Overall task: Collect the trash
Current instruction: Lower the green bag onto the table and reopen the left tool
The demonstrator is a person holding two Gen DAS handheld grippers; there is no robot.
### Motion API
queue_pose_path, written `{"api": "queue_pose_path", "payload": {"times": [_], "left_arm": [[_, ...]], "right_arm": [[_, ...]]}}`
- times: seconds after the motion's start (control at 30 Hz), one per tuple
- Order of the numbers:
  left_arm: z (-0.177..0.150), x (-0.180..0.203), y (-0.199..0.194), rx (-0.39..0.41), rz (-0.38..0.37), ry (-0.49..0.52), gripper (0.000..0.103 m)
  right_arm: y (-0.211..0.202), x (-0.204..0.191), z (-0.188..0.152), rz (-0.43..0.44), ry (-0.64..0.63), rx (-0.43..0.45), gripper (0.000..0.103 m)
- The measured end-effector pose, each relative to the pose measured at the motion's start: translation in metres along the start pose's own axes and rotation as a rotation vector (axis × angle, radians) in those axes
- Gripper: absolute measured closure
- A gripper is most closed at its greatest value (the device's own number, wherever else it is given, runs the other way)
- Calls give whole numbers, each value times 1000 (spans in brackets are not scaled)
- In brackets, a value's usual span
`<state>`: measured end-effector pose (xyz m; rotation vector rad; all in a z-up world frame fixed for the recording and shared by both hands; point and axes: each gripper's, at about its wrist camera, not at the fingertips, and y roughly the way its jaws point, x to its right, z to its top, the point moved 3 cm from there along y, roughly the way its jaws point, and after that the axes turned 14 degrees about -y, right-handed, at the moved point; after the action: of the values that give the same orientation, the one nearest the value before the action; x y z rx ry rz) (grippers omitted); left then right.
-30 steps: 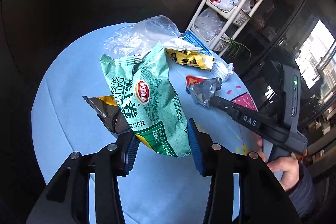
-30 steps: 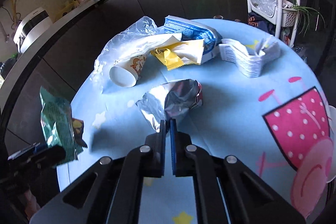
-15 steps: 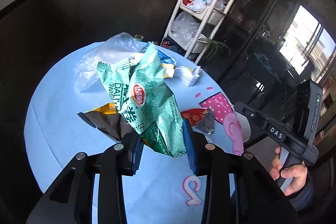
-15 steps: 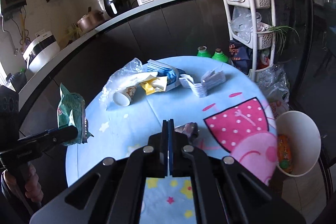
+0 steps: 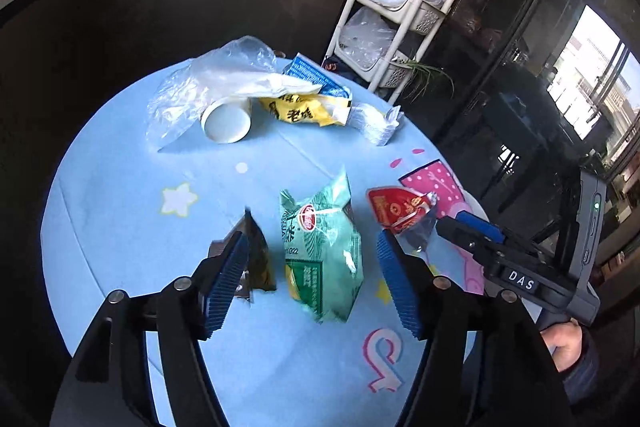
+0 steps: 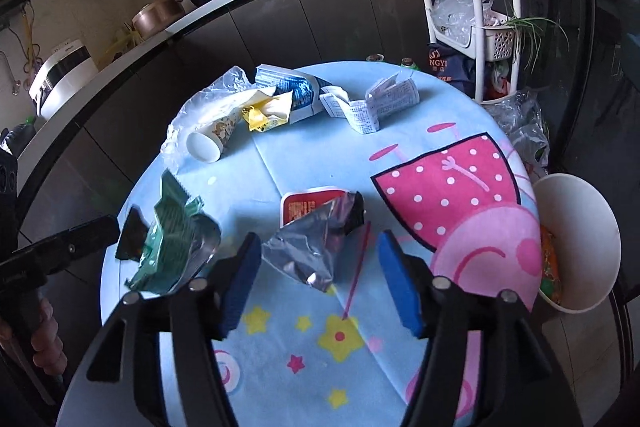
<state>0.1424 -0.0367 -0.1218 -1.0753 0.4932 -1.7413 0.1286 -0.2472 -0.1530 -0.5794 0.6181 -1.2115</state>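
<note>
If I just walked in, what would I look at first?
Probably the crinkly green snack bag, lying on the blue cartoon tablecloth between the left gripper's open blue pads. Beside it, a silver-and-red wrapper lies loose in front of the right gripper, also open. Farther back sits a heap of rubbish with a tipped paper cup.

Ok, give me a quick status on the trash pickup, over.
Left gripper and right gripper: jaws just opened, gripping nothing. Green bag and silver wrapper loose between them. White bin beside the table, path clear.
</note>
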Motion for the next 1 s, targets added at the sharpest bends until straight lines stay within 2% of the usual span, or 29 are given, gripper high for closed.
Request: {"api": "queue_pose_path", "payload": {"times": [0.13, 0.27, 0.33, 0.4, 0.43, 0.57, 0.67, 0.73, 0.83, 1.0], "left_arm": [[-9, -13, 0, -15, 37, 0, 38], [-14, -18, -18, 0, 49, -11, 38], [-17, -14, -29, 5, 58, 25, 43], [-23, -4, -34, -29, 16, 61, 50], [-27, -1, -35, -39, 11, 81, 50], [-39, 9, -12, -65, 43, 122, 49], [-38, 5, 13, -83, 63, 90, 47], [-33, 3, 26, -105, 40, 56, 47], [-24, 1, 35, -97, 37, 30, 47], [-16, 5, 39, -97, 19, 12, 47]], "right_arm": [[9, -1, -2, 8, 4, -21, 38], [15, -3, -3, 12, -1, -38, 38], [18, -4, -2, 14, -1, -42, 38], [19, -5, 0, 16, 0, -41, 38], [21, -5, 1, 16, 0, -41, 38], [25, -4, 2, 20, 9, -48, 36], [29, -5, 2, 25, 10, -54, 35], [32, -5, 2, 24, 12, -59, 34], [36, -1, 4, 39, 36, -59, 32], [39, -2, 9, 110, 89, -48, 32]]}}
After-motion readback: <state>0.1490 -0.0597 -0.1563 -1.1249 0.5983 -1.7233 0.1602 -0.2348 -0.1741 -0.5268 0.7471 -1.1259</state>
